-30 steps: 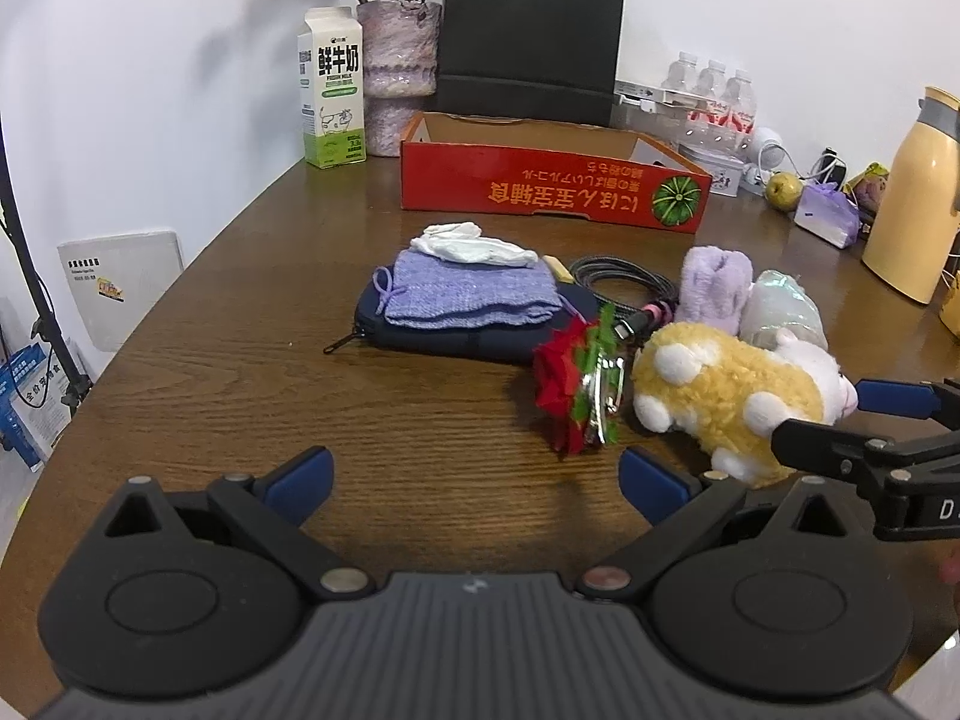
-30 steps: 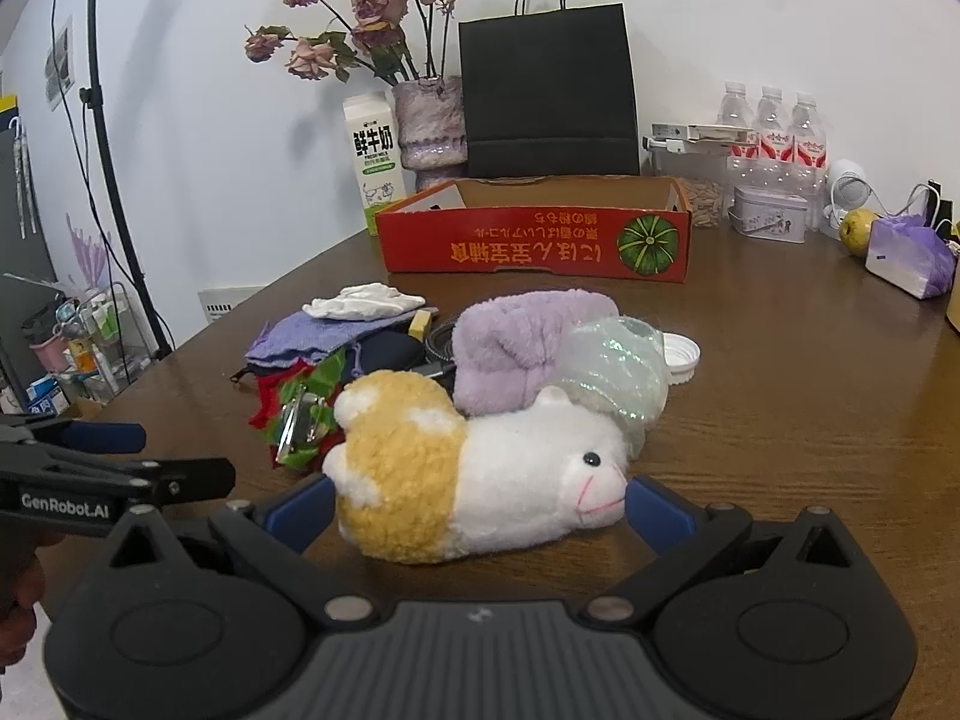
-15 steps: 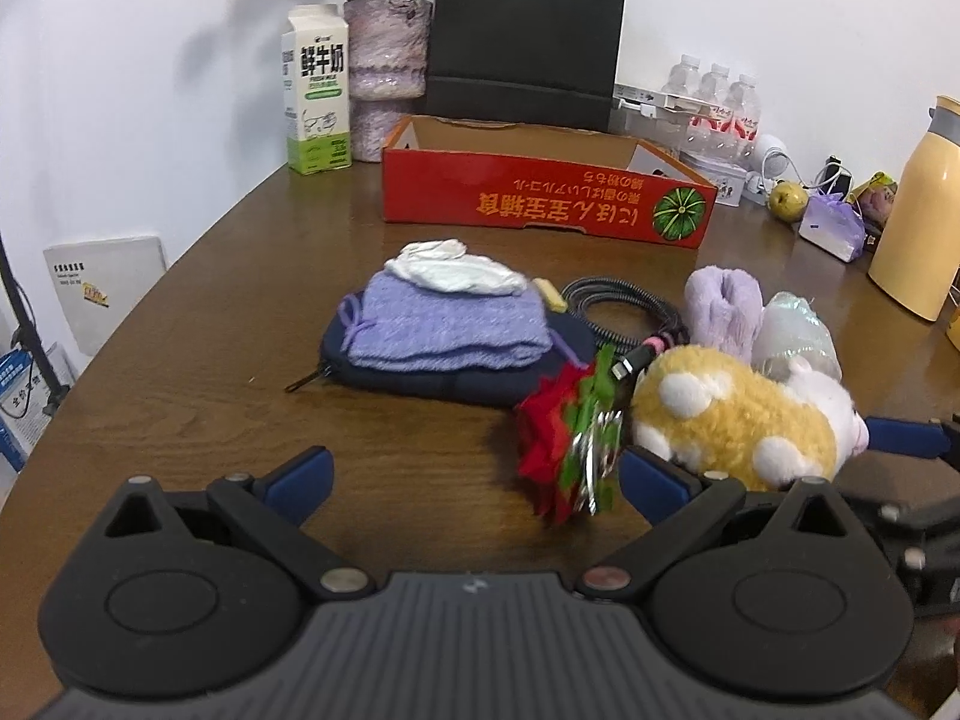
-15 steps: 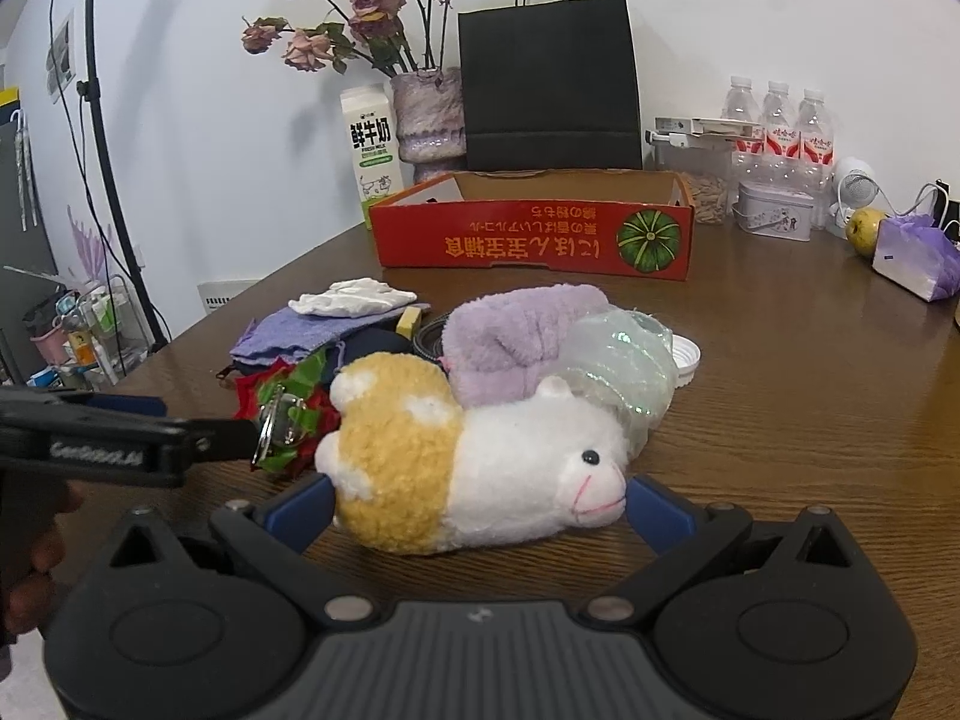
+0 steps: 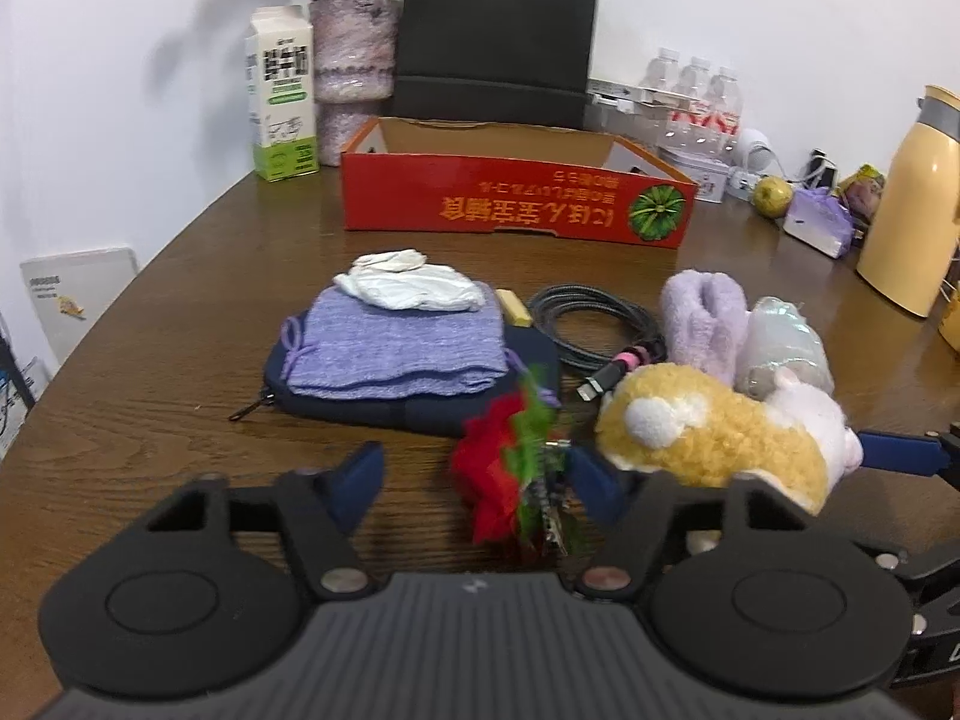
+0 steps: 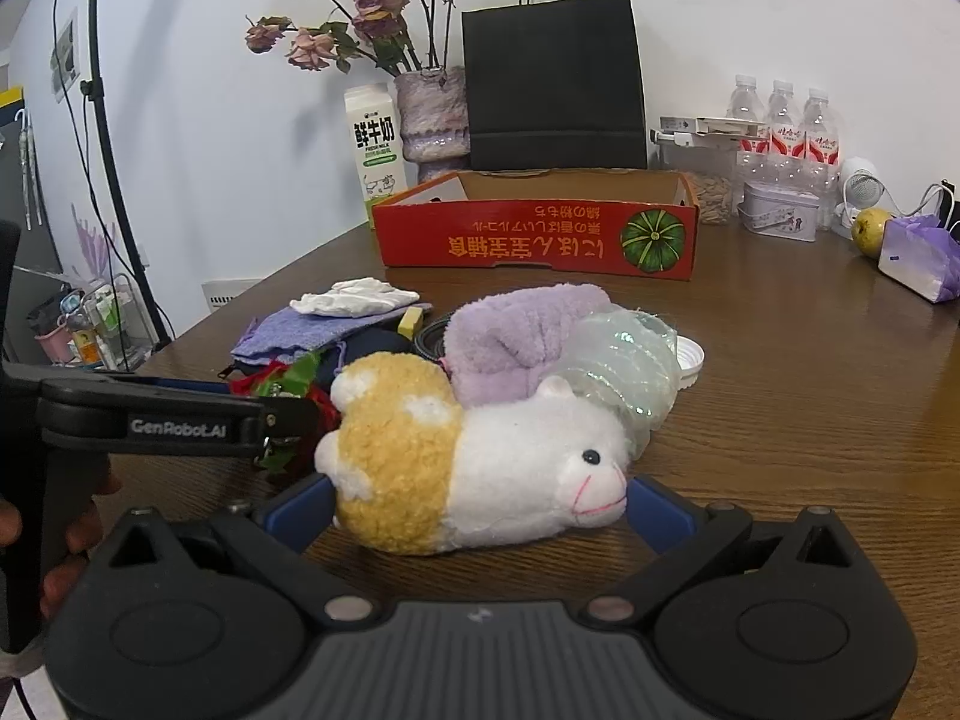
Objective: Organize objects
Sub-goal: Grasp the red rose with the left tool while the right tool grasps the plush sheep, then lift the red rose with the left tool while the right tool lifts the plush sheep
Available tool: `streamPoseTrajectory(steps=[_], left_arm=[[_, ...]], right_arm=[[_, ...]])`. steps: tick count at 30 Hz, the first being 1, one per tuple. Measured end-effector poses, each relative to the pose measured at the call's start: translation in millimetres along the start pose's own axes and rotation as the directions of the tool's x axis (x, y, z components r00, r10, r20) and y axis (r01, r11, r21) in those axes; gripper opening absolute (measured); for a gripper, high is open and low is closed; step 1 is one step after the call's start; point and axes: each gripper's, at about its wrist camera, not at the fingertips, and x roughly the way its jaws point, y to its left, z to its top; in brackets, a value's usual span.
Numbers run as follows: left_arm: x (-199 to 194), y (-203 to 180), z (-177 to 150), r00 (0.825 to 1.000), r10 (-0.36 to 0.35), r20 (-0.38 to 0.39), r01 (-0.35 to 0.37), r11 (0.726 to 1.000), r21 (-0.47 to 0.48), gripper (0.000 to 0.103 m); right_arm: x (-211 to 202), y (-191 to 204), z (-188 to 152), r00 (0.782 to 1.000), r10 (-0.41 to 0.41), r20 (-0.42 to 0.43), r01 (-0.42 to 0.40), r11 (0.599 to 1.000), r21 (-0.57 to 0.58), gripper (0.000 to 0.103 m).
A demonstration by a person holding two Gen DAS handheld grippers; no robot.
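Observation:
A red artificial flower with green leaves (image 5: 504,468) lies on the wooden table (image 5: 180,372), between the closing jaws of my left gripper (image 5: 474,483). The right pad is at the flower, while the left pad still stands clear of it. From the right wrist view, the left gripper (image 6: 288,414) reaches in at the flower (image 6: 282,381). A yellow and white plush animal (image 6: 480,468) lies on its side between the wide fingers of my right gripper (image 6: 477,507), which is open. One blue right finger (image 5: 900,453) shows beyond the plush (image 5: 708,432).
A folded purple cloth (image 5: 396,348) with a white rag (image 5: 408,288) lies on a dark pouch (image 5: 390,405). Beside them are a coiled cable (image 5: 588,324), a purple fluffy sock (image 5: 702,318) and a crumpled bottle (image 5: 786,342). A red cardboard box (image 5: 516,204) stands behind. A yellow jug (image 5: 906,222) is at the right.
My left gripper moved forward and right until the red flower came between its jaws, and the jaws have narrowed. The right gripper and the plush have stayed put.

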Motion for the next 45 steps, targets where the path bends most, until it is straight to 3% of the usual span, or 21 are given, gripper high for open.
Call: streamPoseTrajectory(steps=[1,2,10,17,22,25,27,28,34,37,41,45], left_arm=[[0.4,-2.4,0.0,1.0,-0.01,-0.004,0.01,1.0,0.018,0.046],[0.5,-4.1,-0.3,1.0,-0.02,-0.005,0.02,0.999,0.029,0.041],[-9.5,4.4,-3.0,1.0,0.0,0.006,0.0,1.0,0.015,0.039],[-33.9,25.0,-9.8,0.999,0.026,0.024,-0.026,1.0,-0.018,0.039],[-47.5,31.8,-15.4,0.999,0.036,0.035,-0.034,0.999,-0.036,0.04],[-57.6,34.2,-19.2,0.998,0.038,0.045,-0.036,0.998,-0.042,0.04],[-63.5,35.7,-21.1,0.998,0.044,0.05,-0.042,0.998,-0.043,0.04],[-65.8,36.4,-21.8,0.997,0.049,0.053,-0.046,0.998,-0.045,0.04],[-78.0,38.5,-24.9,0.996,0.064,0.062,-0.06,0.997,-0.053,0.04],[-84.7,35.7,-25.7,0.995,0.068,0.067,-0.065,0.997,-0.048,0.04],[-93.4,30.6,-28.1,0.994,0.073,0.076,-0.07,0.997,-0.042,0.04],[-99.5,26.4,-29.3,0.994,0.075,0.082,-0.072,0.997,-0.042,0.04]], right_arm=[[0.1,0.1,0.1,1.0,0.0,0.0,0.0,1.0,0.001,0.103],[-0.1,0.0,0.0,1.0,-0.001,0.0,0.001,1.0,0.0,0.103],[-2.4,1.7,2.4,1.0,-0.012,-0.001,0.012,1.0,-0.008,0.103],[-17.0,9.0,11.3,0.998,-0.034,0.053,0.035,0.999,-0.027,0.103],[-13.3,32.3,20.7,0.997,-0.025,0.071,0.031,0.995,-0.095,0.103],[-1.7,45.3,23.6,0.994,-0.077,0.073,0.087,0.985,-0.146,0.103],[5.6,48.7,21.0,0.992,-0.108,0.069,0.119,0.977,-0.175,0.099],[8.1,48.6,18.5,0.992,-0.11,0.066,0.12,0.975,-0.186,0.093],[7.2,40.7,9.3,0.996,-0.068,0.056,0.08,0.967,-0.241,0.073],[0.1,38.5,5.4,0.999,-0.002,0.049,0.019,0.94,-0.34,0.063],[-6.8,33.0,4.0,0.996,0.087,-0.001,-0.077,0.879,-0.47,0.06],[-12.7,25.2,9.8,0.99,0.133,-0.052,-0.141,0.856,-0.497,0.06]])
